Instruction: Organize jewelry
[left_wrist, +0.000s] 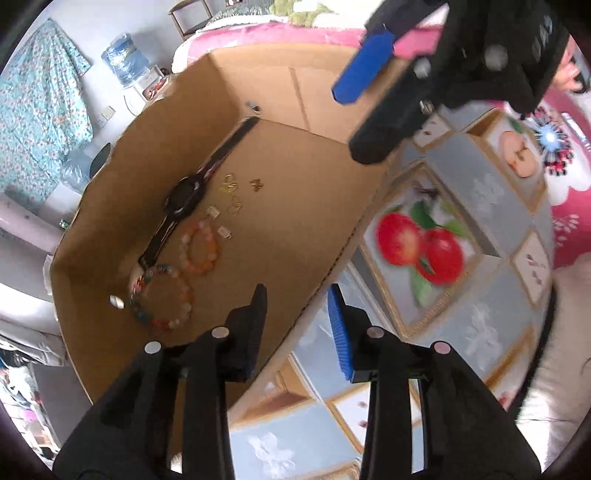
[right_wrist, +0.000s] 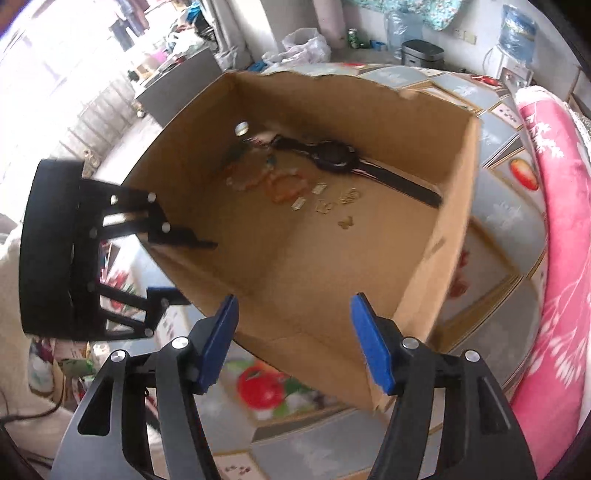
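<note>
Both your tools hang empty over the box (left_wrist: 288, 206): left tool (left_wrist: 297, 295) straddling its near wall, right tool (right_wrist: 293, 306) wider apart. Watch (left_wrist: 186, 194), bracelets (left_wrist: 199, 249) and earrings (left_wrist: 229, 184) lie grouped along one wall.

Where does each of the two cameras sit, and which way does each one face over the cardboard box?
Left wrist: on the left gripper, looking steeply down over one box wall; its open fingers show, the right gripper above.
Right wrist: on the right gripper, looking down from the opposite side; its open fingers show, the left gripper at left.
Shared: box, black watch, bead bracelets, fruit-print tablecloth.
</note>
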